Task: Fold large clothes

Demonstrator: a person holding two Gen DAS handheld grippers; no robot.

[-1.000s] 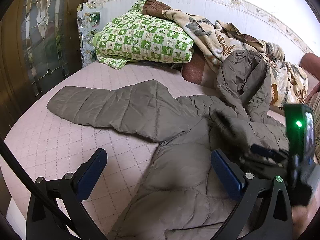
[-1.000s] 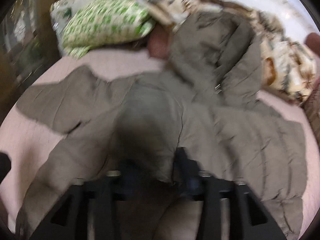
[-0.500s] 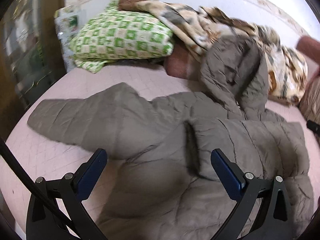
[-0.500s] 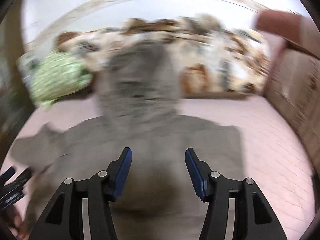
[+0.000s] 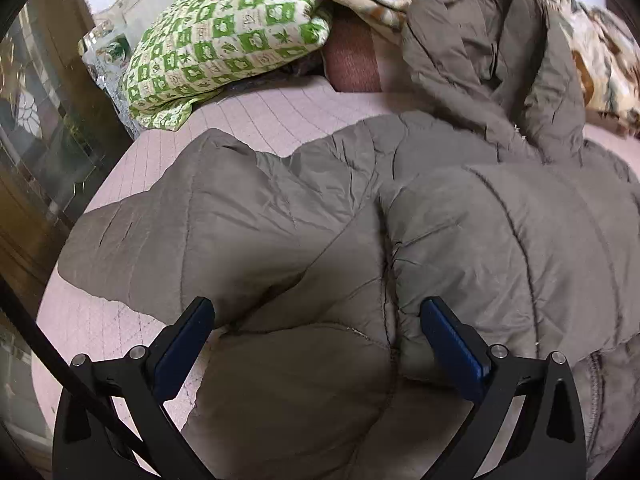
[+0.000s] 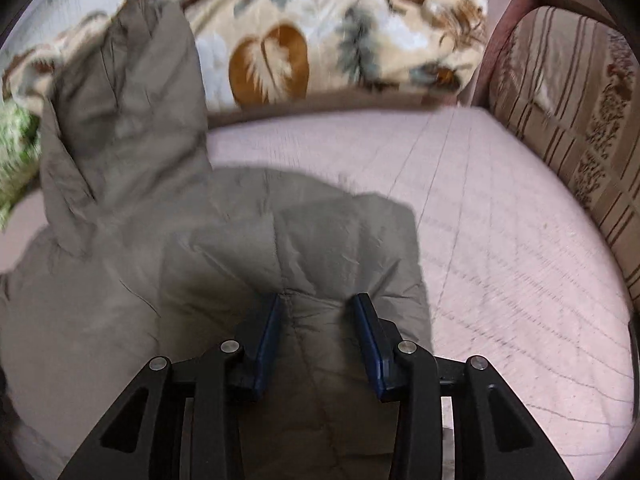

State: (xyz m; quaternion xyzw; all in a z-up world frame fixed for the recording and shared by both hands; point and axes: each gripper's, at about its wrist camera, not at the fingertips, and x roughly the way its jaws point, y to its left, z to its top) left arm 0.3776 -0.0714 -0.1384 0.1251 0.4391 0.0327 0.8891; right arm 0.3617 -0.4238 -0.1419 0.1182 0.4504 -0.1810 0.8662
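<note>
A large grey-brown padded jacket lies spread on the pink quilted bed, its hood up against the bedding at the back and one sleeve stretched to the left. My left gripper is open, low over the jacket near the sleeve's armpit. In the right wrist view the jacket's right side lies below my right gripper, whose blue pads stand apart with a fold of the fabric between them.
A green-checked pillow and a leaf-patterned blanket are piled at the back of the bed. A striped sofa arm borders the right. A dark glass-panelled door stands at the left. Bare pink bedcover lies right of the jacket.
The right gripper let go of the jacket, swung to its right side and came down with its pads narrowing around a fold. The left gripper moved in closer over the jacket, still open.
</note>
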